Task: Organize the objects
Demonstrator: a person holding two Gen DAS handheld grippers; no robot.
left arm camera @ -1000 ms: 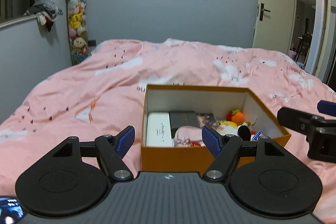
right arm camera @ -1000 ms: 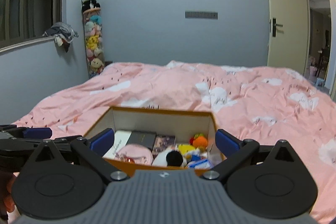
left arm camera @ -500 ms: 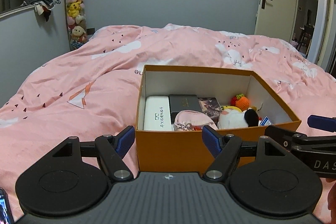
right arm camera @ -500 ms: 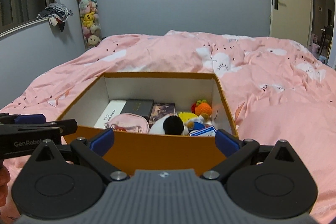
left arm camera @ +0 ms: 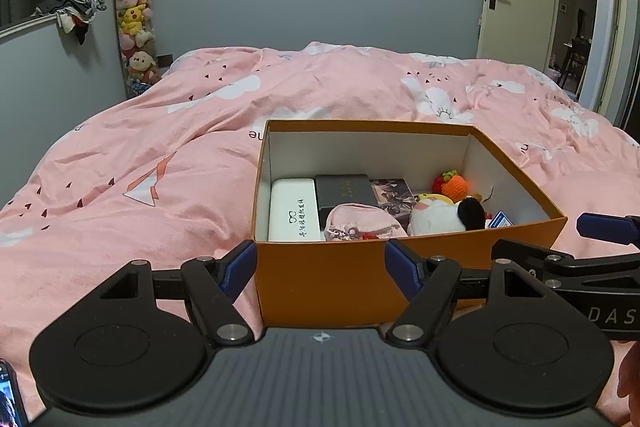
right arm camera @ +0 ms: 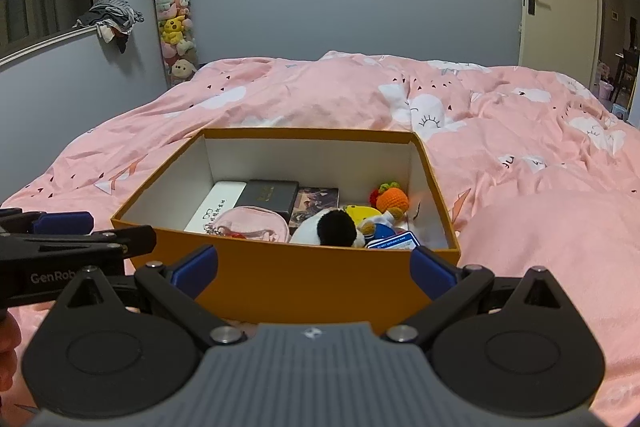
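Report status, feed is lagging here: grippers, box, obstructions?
Left gripper open, empty. Right gripper open, empty. Orange box on bed, lid off, items inside. Nothing between grippers and box.

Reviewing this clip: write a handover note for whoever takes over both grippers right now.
Left gripper: open, empty, in front of the orange box's near wall.
Right gripper: open, empty, also at the near wall.
The box sits open on the pink duvet. Inside: white glasses case, dark box, pink pouch, black-and-white plush, orange knitted toy, blue card.
Done: items are in the box.
Left: nothing loose visible on the bed; the next step is unclear.
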